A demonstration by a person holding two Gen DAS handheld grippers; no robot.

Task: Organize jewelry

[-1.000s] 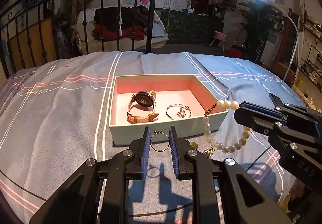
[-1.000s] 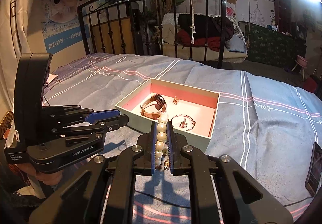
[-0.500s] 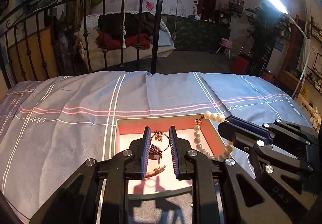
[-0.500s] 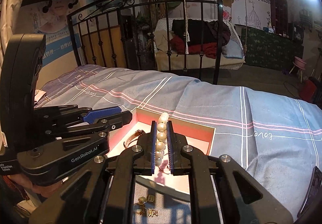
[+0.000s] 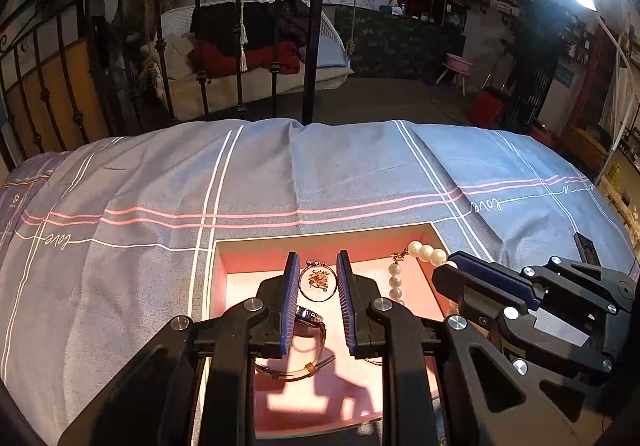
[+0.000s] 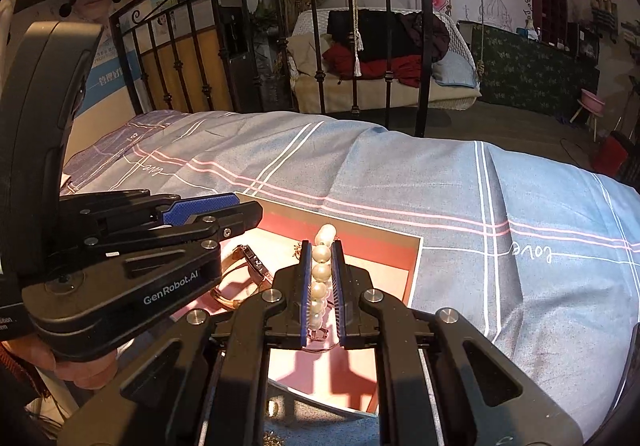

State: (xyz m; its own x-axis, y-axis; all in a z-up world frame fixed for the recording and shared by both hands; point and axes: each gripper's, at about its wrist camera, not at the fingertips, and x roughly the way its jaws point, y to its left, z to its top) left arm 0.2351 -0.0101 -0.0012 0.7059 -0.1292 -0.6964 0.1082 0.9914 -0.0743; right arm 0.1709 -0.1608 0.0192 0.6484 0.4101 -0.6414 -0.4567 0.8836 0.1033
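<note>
Leftmost, the black wrought-iron bed rail [image 5: 276, 33] closed off the far end of the bed, whose grey-blue bedspread with pink and white stripes [image 5: 120, 205] filled the foreground. On it lay the shallow pale cardboard box with a pink lining [image 5: 240, 258], directly under both tools. The left tool [image 5: 318, 282] hung over the box interior, its blue pads closed onto a thin gold hoop ring with a small ornament [image 5: 319, 281], held upright between them. Its black body hid most of the rose-gold wristwatch with a tan strap [image 5: 310, 320] lying on the pink floor just below; only the case edge and part of the strap showed. Right of that, the white pearl bracelet with a gold clasp [image 5: 426, 252] dangled into the box from the right tool [image 5: 460, 266], which clamped it narrowly. From the right wrist view, the right tool [image 6: 321, 266] gripped the pearls [image 6: 320, 270] in a vertical string, screening the box floor behind, while the left tool [image 6: 216, 211] crossed the left side over the watch [image 6: 250, 260]. A dark phone [image 5: 586, 248] lay on the bedspread at the far right.

A second earlier both tools had stood short of the box's near wall with their pieces; since then they had moved forward over its interior, and a silver ring lying inside had dropped out of sight.
</note>
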